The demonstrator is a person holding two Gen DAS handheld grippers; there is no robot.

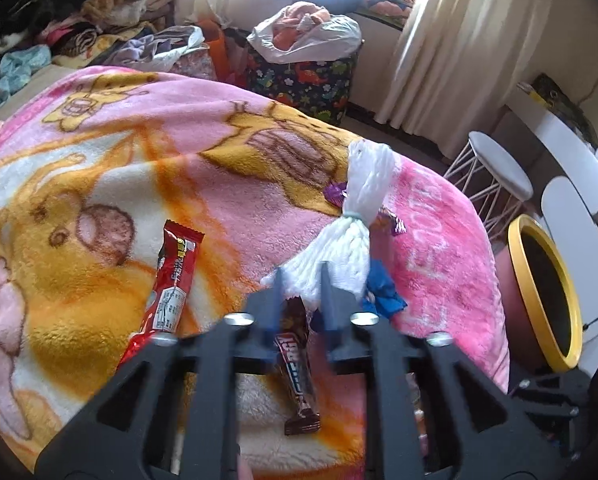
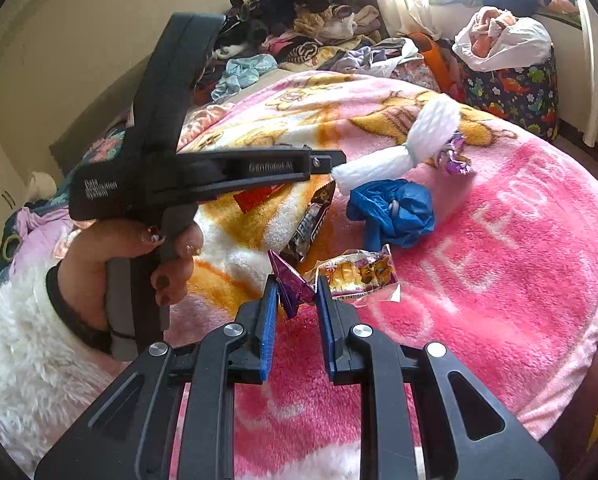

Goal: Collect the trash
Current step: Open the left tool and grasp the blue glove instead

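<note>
Red wrapper: long and shiny, lying flat on the fuzzy pink blanket, far left, not picked up yet.
Brown wrapper: a dark candy bar wrapper lying on the blanket under the left gripper.
Left gripper: jaws pulled in narrow, pinching the end of the white foam net. The net is soft and puffy with a band round its middle, and the rest of it hangs out past the tips.
Blue bag: a scrunched-up ball beside the net, touching nothing else.
Right gripper: jaws narrow, squeezing a small purple wrapper. It looks thin, shiny and folded to a point.
Clear snack bag: crinkly, just beside the right fingertips.
Yellow-rimmed bin: far right, off the bed's edge. That looks like where the trash goes.
What could go wrong: the net is held only at its end, so it could slip out on the way to the bin. The purple wrapper is slippery and could slide free too.
</note>
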